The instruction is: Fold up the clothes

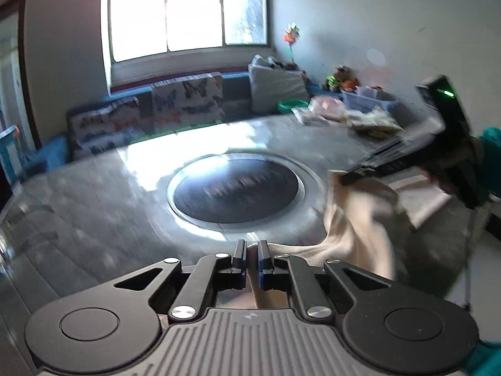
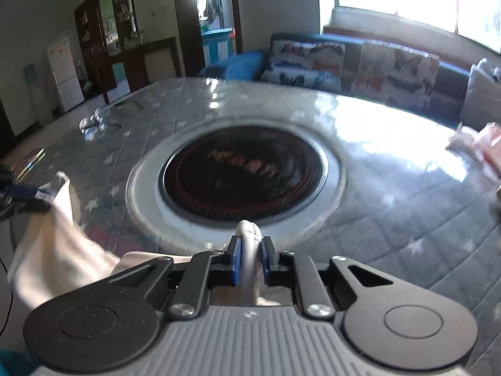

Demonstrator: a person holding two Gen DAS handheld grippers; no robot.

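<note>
A cream garment (image 1: 360, 216) hangs stretched between my two grippers above the near edge of a grey quilted table (image 1: 94, 194). In the left wrist view my left gripper (image 1: 252, 244) is shut on a thin edge of the cloth, which runs off to the right up to my right gripper (image 1: 347, 178). In the right wrist view my right gripper (image 2: 250, 240) is shut on a bunched fold of the cream garment (image 2: 53, 235), whose tip pokes out past the pads. The cloth sags leftward to the left gripper (image 2: 43, 195) at the frame's edge.
A round dark hob (image 1: 235, 189) in a pale ring sits sunk in the table's middle. Folded clothes and a blue bin (image 1: 369, 101) lie at the far right of the table. A sofa with butterfly cushions (image 2: 394, 69) runs behind it. A sleeve in teal (image 1: 491, 147) holds the right gripper.
</note>
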